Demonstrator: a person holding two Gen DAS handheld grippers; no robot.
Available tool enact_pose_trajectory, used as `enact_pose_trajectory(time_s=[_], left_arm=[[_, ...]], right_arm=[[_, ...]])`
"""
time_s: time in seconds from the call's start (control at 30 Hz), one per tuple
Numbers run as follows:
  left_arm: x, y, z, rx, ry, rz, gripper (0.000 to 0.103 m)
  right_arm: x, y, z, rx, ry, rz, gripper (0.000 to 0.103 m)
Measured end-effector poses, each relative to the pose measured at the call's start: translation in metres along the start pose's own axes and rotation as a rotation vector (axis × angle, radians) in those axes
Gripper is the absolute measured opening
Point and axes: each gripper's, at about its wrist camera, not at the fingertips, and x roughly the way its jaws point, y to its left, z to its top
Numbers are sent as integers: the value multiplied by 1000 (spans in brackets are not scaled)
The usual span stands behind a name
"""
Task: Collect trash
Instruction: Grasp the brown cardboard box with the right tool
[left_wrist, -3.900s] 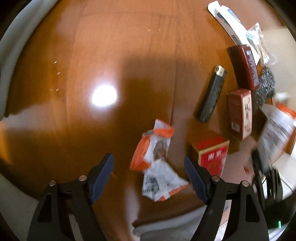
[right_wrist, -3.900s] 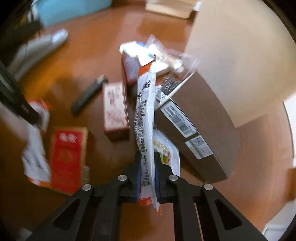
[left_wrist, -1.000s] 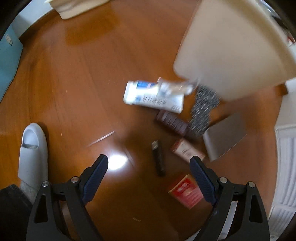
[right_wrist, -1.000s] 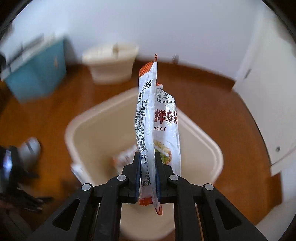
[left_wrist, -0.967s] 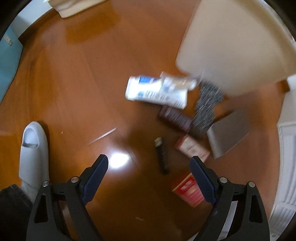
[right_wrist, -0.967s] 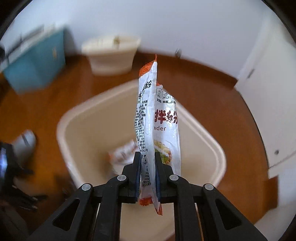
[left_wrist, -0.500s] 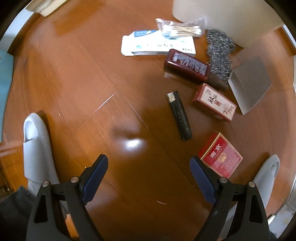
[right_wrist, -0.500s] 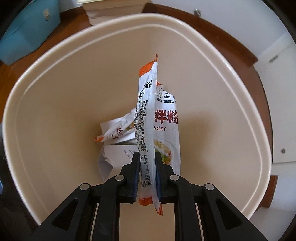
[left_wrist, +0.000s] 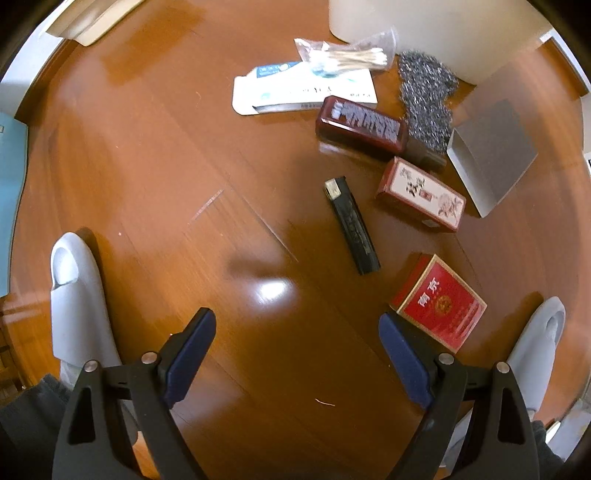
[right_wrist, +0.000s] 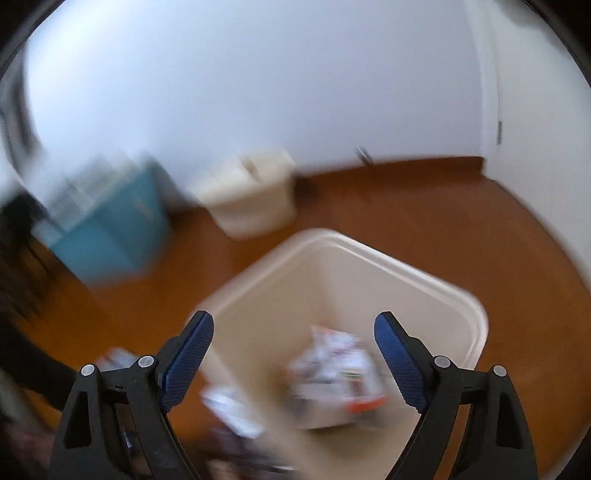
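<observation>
My left gripper (left_wrist: 297, 332) hangs open over the wooden floor, nothing between its fingers. Ahead of it lie a black lighter (left_wrist: 351, 226), a red cigarette pack (left_wrist: 438, 302), a white-and-red pack (left_wrist: 421, 194), a dark red box (left_wrist: 362, 123), a steel scourer (left_wrist: 426, 98), a white toothpaste box (left_wrist: 303, 90), a bag of cotton swabs (left_wrist: 347, 55) and a grey carton (left_wrist: 493, 153). My right gripper (right_wrist: 293, 336) is over the cream bin (right_wrist: 436, 288); its jaws are opening and hold nothing. White-and-orange wrappers (right_wrist: 336, 369) lie blurred inside the bin.
A person's grey slippers (left_wrist: 75, 299) (left_wrist: 535, 347) flank the left gripper. The cream bin's wall (left_wrist: 443, 33) stands behind the litter. In the blurred right wrist view, a smaller cream bin (right_wrist: 255, 192) and a teal box (right_wrist: 114, 229) stand by the white wall.
My right gripper opened and let go of the noodle wrapper, which now lies in the bin; the view tilted up and back. The left gripper sank toward the floor, nearer the litter.
</observation>
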Motion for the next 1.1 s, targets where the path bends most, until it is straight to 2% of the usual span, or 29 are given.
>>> enact_pose_trajectory(time_s=[0.03,0.1,0.17,0.23,0.3,0.33,0.47,0.53,0.63,0.83,0.93,0.97,1.07,1.1], left_arm=[[4,0,-1,0,4,-3,91],[10,-2,-5,1,18,-10,91],[15,-4,-7,7,24,-11,91],[18,-9,-10,20,31,-6,91],[21,-13,-12,27,36,-2,91],[23,-15,-12,32,39,0,91],[17,-28,-14,40,46,-2,91],[14,-31,-11,41,49,-10,91],[14,-35,-10,54,47,-16,91],[21,-33,-10,46,75,-16,91],[26,-31,-13,39,77,-15,91],[26,-31,-12,39,76,-14,91],[25,-30,-9,29,69,-16,91],[25,-29,-11,22,64,-20,91]], right_arm=[[-18,-7,-20,40,-15,70,92],[-37,-30,-63,153,37,185,95],[-46,-58,-108,252,109,182,95],[-39,-96,-161,359,226,215,95],[-16,-128,-199,440,342,180,95],[3,-149,-219,481,422,131,95],[60,-189,-254,536,526,108,95],[82,-187,-261,527,561,128,95],[104,-168,-263,502,592,213,91],[120,-150,-272,503,624,317,72],[127,-140,-278,510,642,366,48],[129,-139,-278,514,640,377,25],[114,-129,-276,551,574,461,6],[103,-126,-273,547,548,473,4]])
